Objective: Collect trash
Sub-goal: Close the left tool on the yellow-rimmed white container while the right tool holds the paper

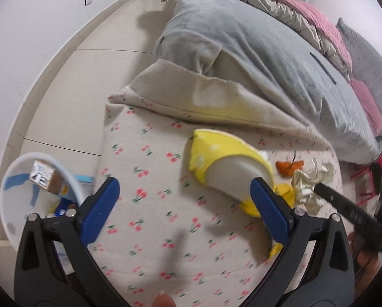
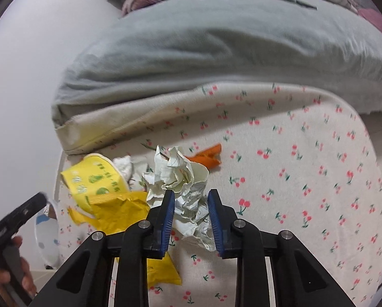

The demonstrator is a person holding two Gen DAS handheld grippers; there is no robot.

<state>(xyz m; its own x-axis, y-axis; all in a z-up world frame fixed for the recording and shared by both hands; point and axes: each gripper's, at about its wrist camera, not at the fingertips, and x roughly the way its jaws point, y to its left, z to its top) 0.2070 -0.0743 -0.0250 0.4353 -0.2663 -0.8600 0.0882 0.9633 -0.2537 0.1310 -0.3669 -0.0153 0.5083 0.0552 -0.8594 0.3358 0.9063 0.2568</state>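
Note:
A crumpled white paper ball [image 2: 180,179] lies on the cherry-print bed sheet [image 2: 305,179]. My right gripper [image 2: 191,209] has its blue pads on both sides of the ball and is shut on it. Left of it lie a yellow tissue pack [image 2: 93,179], a yellow wrapper [image 2: 119,212] and an orange peel [image 2: 206,157]. My left gripper [image 1: 185,199] is open above the sheet [image 1: 152,179], with the yellow pack [image 1: 216,161] just ahead of its right pad. The paper ball [image 1: 311,181] and the peel [image 1: 288,167] also show in the left wrist view.
A white bin [image 1: 4,204] holding some packaging stands on the tiled floor [image 1: 88,76] left of the bed; it also shows in the right wrist view [image 2: 47,238]. A grey blanket [image 1: 254,51] and pink bedding [image 1: 318,18] are heaped behind the trash.

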